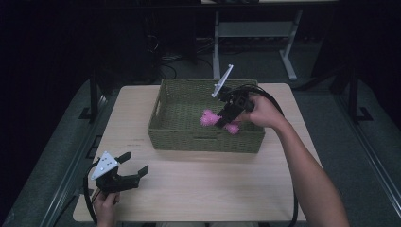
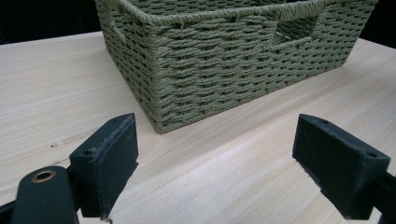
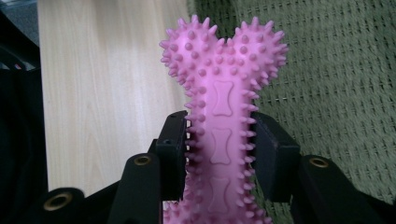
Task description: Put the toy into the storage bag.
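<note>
Bone toy [image 1: 211,118] above basket [image 1: 203,140]

A light wooden table [image 1: 198,184] is seen, and a green woven basket [image 1: 189,137] is set directly on its far half. A faint dark mark, possibly a scratch, is seen left of the basket.

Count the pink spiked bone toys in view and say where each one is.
1: the pink bone toy is clamped in the right tongs over the woven basket. Others could lie hidden behind the basket's near wall.

The pink bone toy's [image 3: 219,121] lower end is cut off below.
</note>
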